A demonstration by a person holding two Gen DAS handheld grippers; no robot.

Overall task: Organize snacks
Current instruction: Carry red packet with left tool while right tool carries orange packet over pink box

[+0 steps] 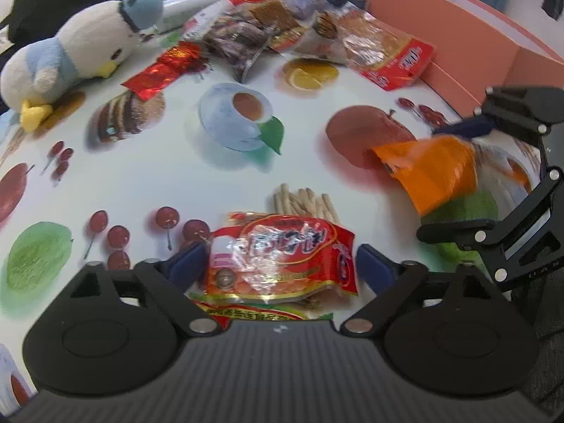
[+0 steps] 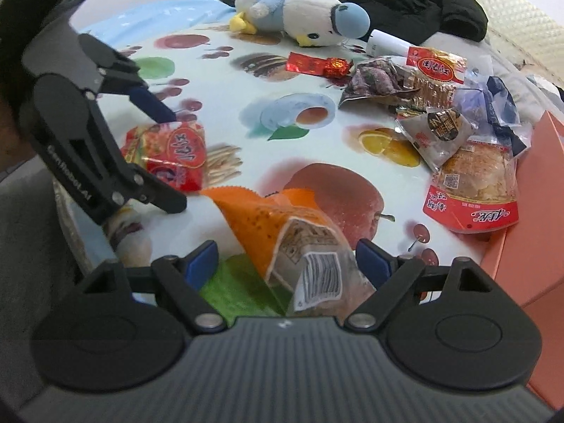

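- Table surface point(image 1: 183, 176): white glossy cover printed with fruit, cup and biscuit pictures; carries everything below.
- Salmon-pink cardboard box point(image 1: 458, 35): stands along the table's far right edge, touching the snack pile.
- Plush penguin, white and pale blue with yellow beak point(image 1: 70, 53): lies on its side at the far left.
- Heap of mixed crinkly snack packets point(image 2: 440, 112): red, brown and clear wrappers, piled beside the box.
- Left gripper point(image 1: 282, 261): black frame, blue pads; jaws spread wide either side of a red crinkly snack packet point(image 1: 282, 257), pads apart from it. The packet lies flat at the table's near edge.
- Right gripper point(image 2: 287, 261): jaws spread wide around an orange and clear barcoded snack bag point(image 2: 282, 232); whether the pads touch it cannot be told.
- Red foil sachet point(image 1: 165, 70): lies just beside the penguin.
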